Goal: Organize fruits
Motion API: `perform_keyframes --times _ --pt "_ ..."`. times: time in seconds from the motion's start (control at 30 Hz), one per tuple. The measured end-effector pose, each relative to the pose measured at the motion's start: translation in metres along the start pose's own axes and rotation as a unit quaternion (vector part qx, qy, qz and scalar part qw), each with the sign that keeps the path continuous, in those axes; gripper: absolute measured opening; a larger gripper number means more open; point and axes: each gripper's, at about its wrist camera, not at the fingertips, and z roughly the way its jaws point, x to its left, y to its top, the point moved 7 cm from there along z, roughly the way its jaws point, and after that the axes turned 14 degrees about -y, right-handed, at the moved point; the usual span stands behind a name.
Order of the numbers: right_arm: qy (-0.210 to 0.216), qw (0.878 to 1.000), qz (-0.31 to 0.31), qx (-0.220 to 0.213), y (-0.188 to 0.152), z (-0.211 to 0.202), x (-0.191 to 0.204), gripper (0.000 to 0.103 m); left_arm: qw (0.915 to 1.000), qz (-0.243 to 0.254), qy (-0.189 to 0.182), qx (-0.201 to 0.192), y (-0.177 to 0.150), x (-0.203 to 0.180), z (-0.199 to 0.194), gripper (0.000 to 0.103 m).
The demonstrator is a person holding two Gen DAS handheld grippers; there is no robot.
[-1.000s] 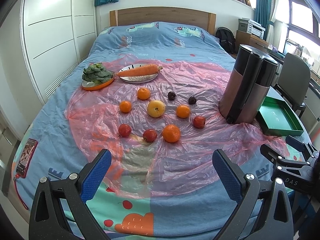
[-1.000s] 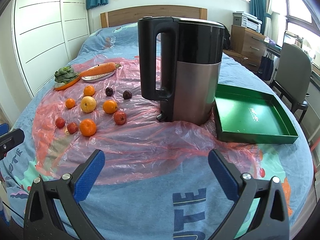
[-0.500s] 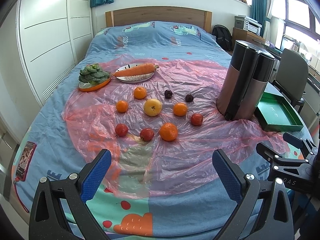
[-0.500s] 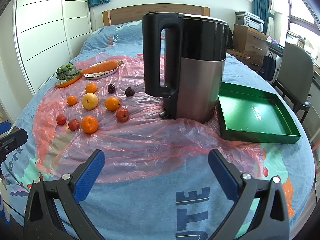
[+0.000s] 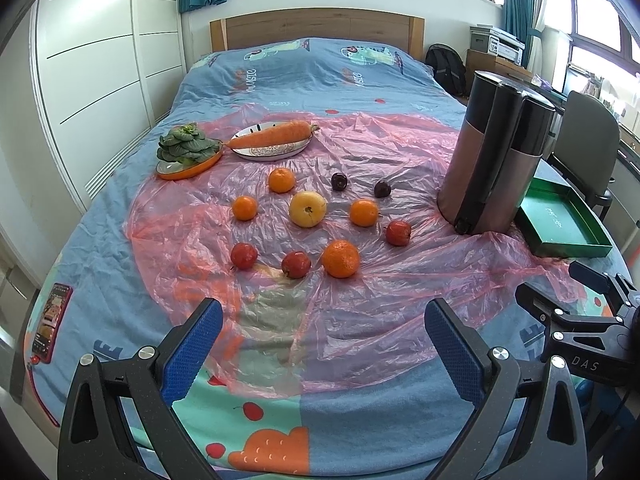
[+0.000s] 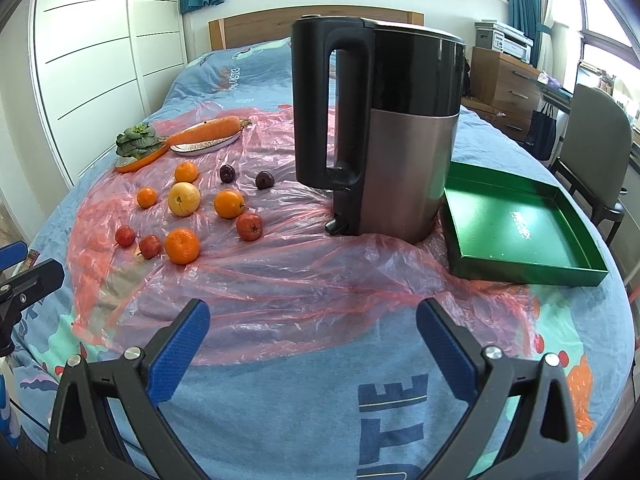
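Note:
Several fruits lie on a pink plastic sheet [image 5: 360, 312] on the bed: a yellow apple [image 5: 307, 209], oranges such as the big one [image 5: 340, 258], small red fruits [image 5: 296, 264] and two dark plums [image 5: 339, 181]. They also show in the right wrist view, with the big orange [image 6: 182, 245] nearest. An empty green tray [image 6: 516, 228] lies right of the kettle. My left gripper [image 5: 324, 340] is open and empty, near the bed's front edge, short of the fruits. My right gripper [image 6: 314, 338] is open and empty, in front of the kettle.
A tall black and steel kettle [image 6: 384, 136] stands between the fruits and the tray. A carrot on a plate [image 5: 272, 142] and greens on an orange dish [image 5: 186, 152] lie behind the fruits. A phone [image 5: 50, 328] lies at the bed's left edge. A chair [image 6: 596, 148] stands at right.
Both grippers have drawn back and risen slightly, so the fruits and kettle look a little farther away. Both stay open and empty. Nothing on the bed has moved.

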Motion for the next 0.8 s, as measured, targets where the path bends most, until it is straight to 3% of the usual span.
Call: perform_keyframes --times 0.5,0.8 --pt "0.025 1.0 0.002 0.011 -0.002 0.017 0.013 0.103 0.9998 -0.008 0.012 0.017 -0.004 0.018 0.021 0.099" --pt "0.042 0.999 -0.014 0.013 0.003 0.028 0.033 0.103 0.9969 -0.064 0.045 0.005 0.001 0.08 0.024 0.099"
